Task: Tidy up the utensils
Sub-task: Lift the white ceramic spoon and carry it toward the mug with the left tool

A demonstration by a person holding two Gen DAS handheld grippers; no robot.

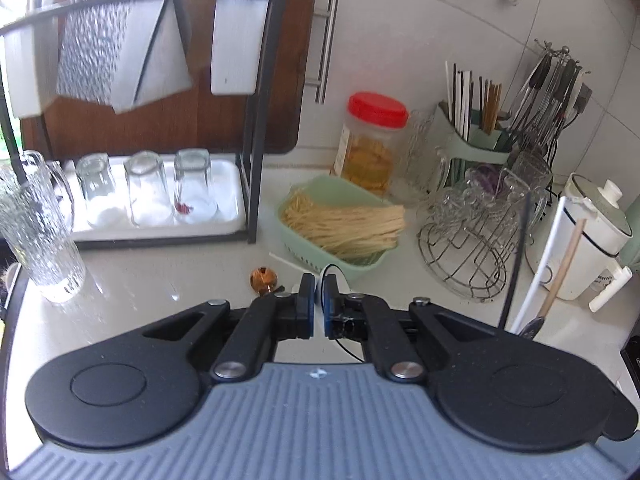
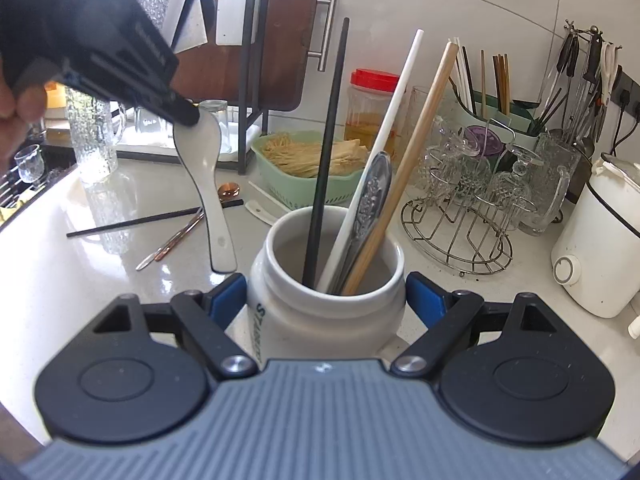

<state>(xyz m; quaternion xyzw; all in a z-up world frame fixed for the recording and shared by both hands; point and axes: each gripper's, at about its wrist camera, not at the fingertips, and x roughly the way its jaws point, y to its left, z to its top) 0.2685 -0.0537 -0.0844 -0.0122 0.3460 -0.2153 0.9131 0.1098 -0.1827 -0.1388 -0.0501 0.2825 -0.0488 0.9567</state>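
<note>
My right gripper [image 2: 325, 300] is shut on a white ceramic jar [image 2: 320, 312] that stands on the counter. The jar holds a black chopstick [image 2: 328, 140], a white chopstick [image 2: 384, 136], a wooden chopstick [image 2: 412, 152] and a patterned metal spoon [image 2: 370, 200]. My left gripper [image 2: 188, 114] is shut on the bowl of a white ceramic spoon [image 2: 208, 184] and holds it handle down, left of the jar. In the left wrist view the pads of that gripper [image 1: 319, 300] pinch the spoon's white edge [image 1: 320, 288]. A black chopstick [image 2: 152, 218], two slim spoons [image 2: 172, 242] and a copper spoon [image 2: 229, 191] lie on the counter.
A green basket of noodles [image 2: 308, 160], a red-lidded jar [image 2: 374, 104], a wire rack of glasses [image 2: 472, 200], a green utensil caddy [image 2: 492, 108] and a white cooker [image 2: 600, 240] line the back. A black rack with upturned glasses [image 1: 152, 188] and a tall glass [image 1: 36, 232] stand left.
</note>
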